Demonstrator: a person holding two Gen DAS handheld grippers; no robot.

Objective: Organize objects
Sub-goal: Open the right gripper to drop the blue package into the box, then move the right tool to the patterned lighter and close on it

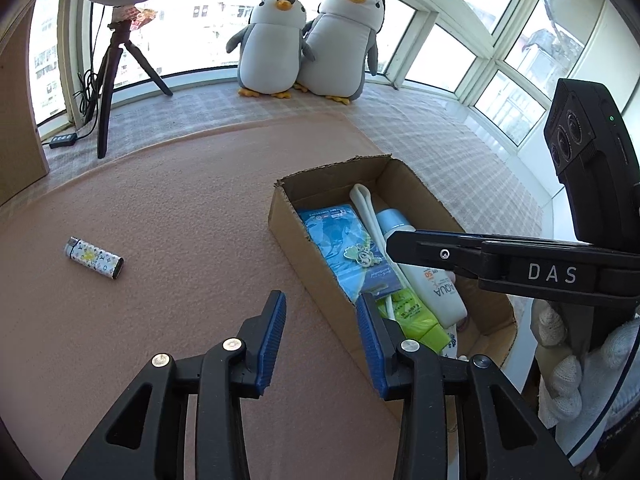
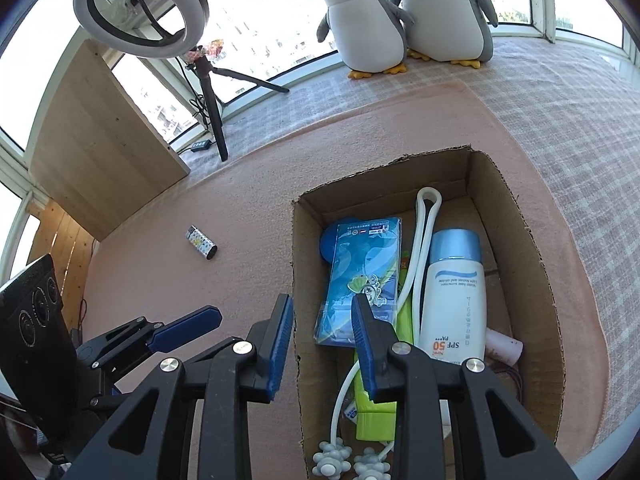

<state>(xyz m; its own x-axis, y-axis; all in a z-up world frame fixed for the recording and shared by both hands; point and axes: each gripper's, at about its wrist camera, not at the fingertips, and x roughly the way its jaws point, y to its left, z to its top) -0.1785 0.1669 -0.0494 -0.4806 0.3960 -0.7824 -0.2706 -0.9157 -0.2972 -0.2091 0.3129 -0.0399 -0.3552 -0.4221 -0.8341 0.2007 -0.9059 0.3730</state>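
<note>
Cardboard, the open brown box (image 2: 520, 216) held most items, while the patterned lighter (image 1: 94, 257) lay at nine o'clock, likely next for the spread, empty left tongs (image 1: 320, 334); right tongs (image 2: 320, 344) also gaped empty.

2 plush penguins (image 1: 308, 44), 1 lighter (image 1: 94, 257), 1 cardboard box (image 1: 288, 216), perhaps 6 items inside.

My pink mat (image 1: 180, 184) covers a checked cloth (image 1: 440, 136). On the mat lie a box (image 2: 516, 216) and, well apart, a lighter (image 1: 94, 257). Two penguins (image 1: 308, 40) and a tripod (image 1: 116, 64) stand on the cloth.
</note>
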